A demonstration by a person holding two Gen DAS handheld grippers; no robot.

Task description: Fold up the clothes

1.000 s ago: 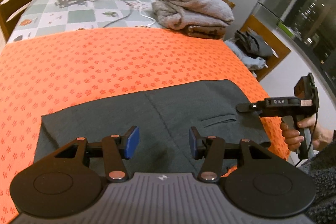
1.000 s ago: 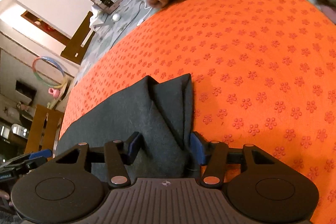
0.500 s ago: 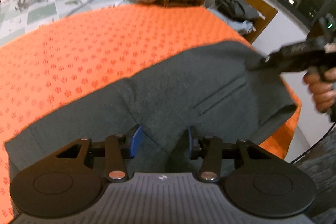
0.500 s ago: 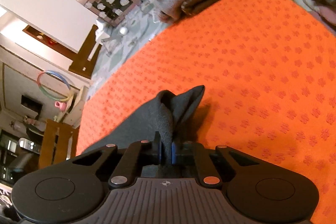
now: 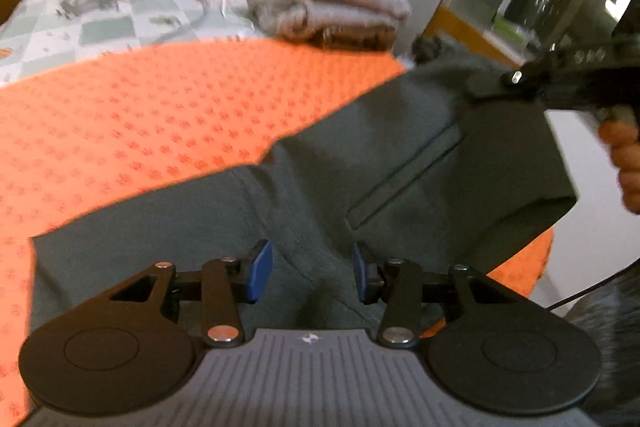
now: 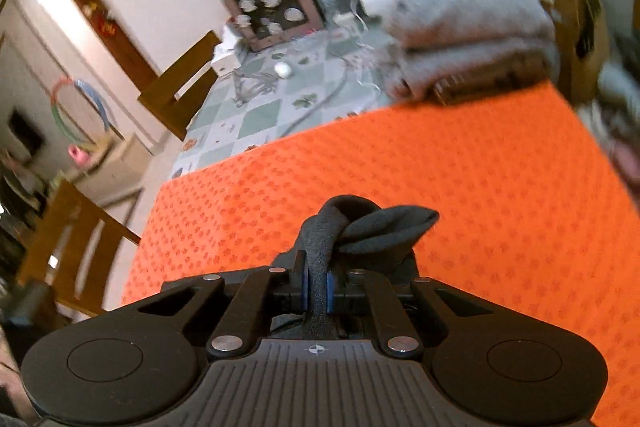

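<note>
Currently mid-fold, judging by the lifted edge: dark grey trousers (image 5: pixel 360 163) lie across the near part of the orange cloth (image 5: pixel 140 123), one end raised off the surface. Left to right in the left wrist view: flat trouser end lies at far left on the cloth; left gripper (image 5: pixel 313 271) sits low over the middle of the garment, jaws wide apart w/ fabric bunched up between the blue pads (image 5: pixel 260 269) but not clamped, pads look just clear of it on both sides; welt pocket (image 5: pixel 404 179) lies just right of that; further right the right gripper (image 5: pixel 496 85) holds the far corner up in the air, above the table edge. Right wrist view confirms: right gripper (image 6: pixel 316 293) is closed tight on a rolled wad of trouser fabric, which sticks out past the fingertips over the orange cloth. Pile of grey knitwear (image 5: pixel 332 11) sits at the back, well apart from the work. Next move, my guess: left needs to close on the bunched ridge or pin it, then right carries its corner across toward the flat end. Risk: the thick wad may slip, fold edges end up uneven. Frames blurred, so fine contact unclear.
</note>
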